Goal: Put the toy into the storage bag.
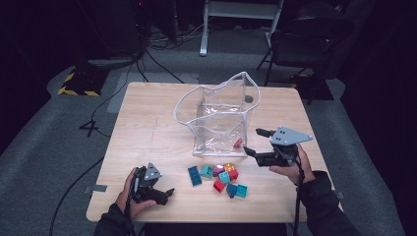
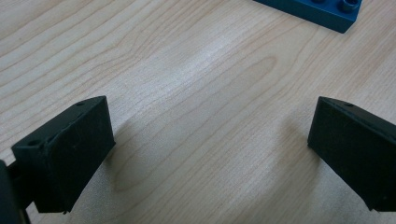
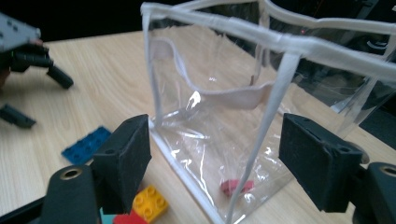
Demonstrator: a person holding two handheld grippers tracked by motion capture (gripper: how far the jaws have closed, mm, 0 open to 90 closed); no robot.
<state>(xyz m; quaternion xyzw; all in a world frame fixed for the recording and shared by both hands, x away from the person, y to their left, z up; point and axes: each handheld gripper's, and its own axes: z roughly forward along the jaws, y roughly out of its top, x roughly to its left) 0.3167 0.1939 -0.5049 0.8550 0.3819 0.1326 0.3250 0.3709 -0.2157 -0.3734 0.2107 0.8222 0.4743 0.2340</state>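
bag: clear soft plastic bag with white-trimmed rim (image 1: 216, 115) stands upright mid-table, mouth up, one red brick (image 3: 236, 186) inside on its floor
bricks: loose red, teal, blue and yellow toy bricks (image 1: 220, 178) on the wooden table (image 1: 147, 128) just in front of the bag
long plate: flat blue studded plate (image 1: 194, 175), long axis running toward the bag
right gripper (image 1: 257, 142): I see jaws wide apart, empty, beside the bag's right front corner
left gripper (image 1: 164, 195): jaws spread, holding nothing, low over bare wood

A light wooden table (image 1: 147, 123) stands on grey carpet (image 1: 44, 142) in a dim room, lit mainly over the tabletop. At eleven o'clock a yellow-and-black striped base (image 1: 77, 83) sits on the floor, with black cables (image 1: 147, 59) running past it. At twelve o'clock stands a white frame (image 1: 238, 19); at one o'clock, a dark chair (image 1: 305, 39).
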